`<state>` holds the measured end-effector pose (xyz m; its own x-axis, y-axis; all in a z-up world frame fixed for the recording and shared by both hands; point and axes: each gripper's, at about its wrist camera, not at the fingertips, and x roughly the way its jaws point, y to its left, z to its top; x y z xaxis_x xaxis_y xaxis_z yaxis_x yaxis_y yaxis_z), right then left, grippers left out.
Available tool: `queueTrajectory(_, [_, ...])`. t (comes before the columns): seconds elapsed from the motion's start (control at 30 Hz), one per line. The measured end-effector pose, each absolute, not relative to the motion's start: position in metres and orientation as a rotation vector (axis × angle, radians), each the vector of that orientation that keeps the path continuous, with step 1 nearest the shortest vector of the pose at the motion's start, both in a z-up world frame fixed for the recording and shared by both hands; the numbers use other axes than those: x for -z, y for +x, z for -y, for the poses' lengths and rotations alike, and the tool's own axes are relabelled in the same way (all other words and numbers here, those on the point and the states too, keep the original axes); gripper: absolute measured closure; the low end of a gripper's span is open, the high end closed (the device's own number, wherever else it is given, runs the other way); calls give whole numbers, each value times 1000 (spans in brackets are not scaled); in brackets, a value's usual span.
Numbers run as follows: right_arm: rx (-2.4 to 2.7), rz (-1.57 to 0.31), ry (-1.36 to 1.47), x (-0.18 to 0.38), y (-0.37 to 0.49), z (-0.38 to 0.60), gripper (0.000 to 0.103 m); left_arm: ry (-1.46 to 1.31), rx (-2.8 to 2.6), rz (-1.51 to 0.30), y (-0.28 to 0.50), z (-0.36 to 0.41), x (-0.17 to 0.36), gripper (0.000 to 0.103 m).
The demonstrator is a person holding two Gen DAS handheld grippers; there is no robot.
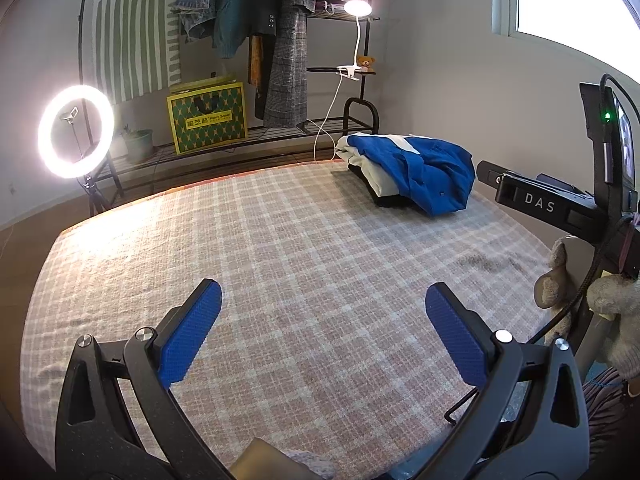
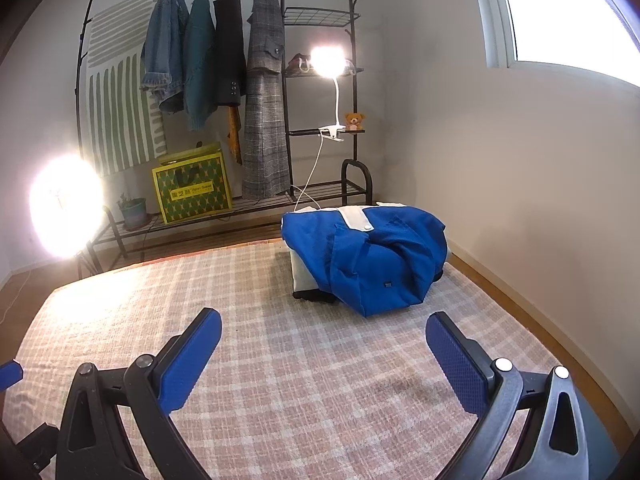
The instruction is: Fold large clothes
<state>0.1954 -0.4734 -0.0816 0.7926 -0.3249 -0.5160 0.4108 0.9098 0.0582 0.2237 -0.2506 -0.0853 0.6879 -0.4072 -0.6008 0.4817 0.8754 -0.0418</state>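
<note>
Both tools were spread wide and held nothing: the left tool (image 1: 323, 332) hovered over the bare middle of the checked rug (image 1: 280, 248), and the right tool (image 2: 323, 354) hung over the same rug nearer the clothes. The blue garment (image 2: 372, 256) lay crumpled on top of a small stack at the far right corner of the rug, draped over a folded white piece (image 2: 306, 276) with something dark beneath; its white collar band (image 2: 356, 216) faced the clothes rack (image 2: 256, 92). Nothing was spread out on the rug, so the step in hand looked like fetching the top garment. To do that well, each tool would best take the blue cloth alone, near the collar or shoulders, well apart from one another, pinching only the upper layer so the folded pieces below stayed put. Lifting it clear before carrying it toward the open middle of the rug would keep the stack from being dragged. The garment looked limp and bunched, so a seam or edge would likely hold better than a loose fold.
</note>
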Motion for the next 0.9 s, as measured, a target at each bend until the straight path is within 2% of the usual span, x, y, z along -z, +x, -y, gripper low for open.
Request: queueTrajectory(0.9, [383,-536,163,84,199,472,0,121,502,-643,223,250,85,0])
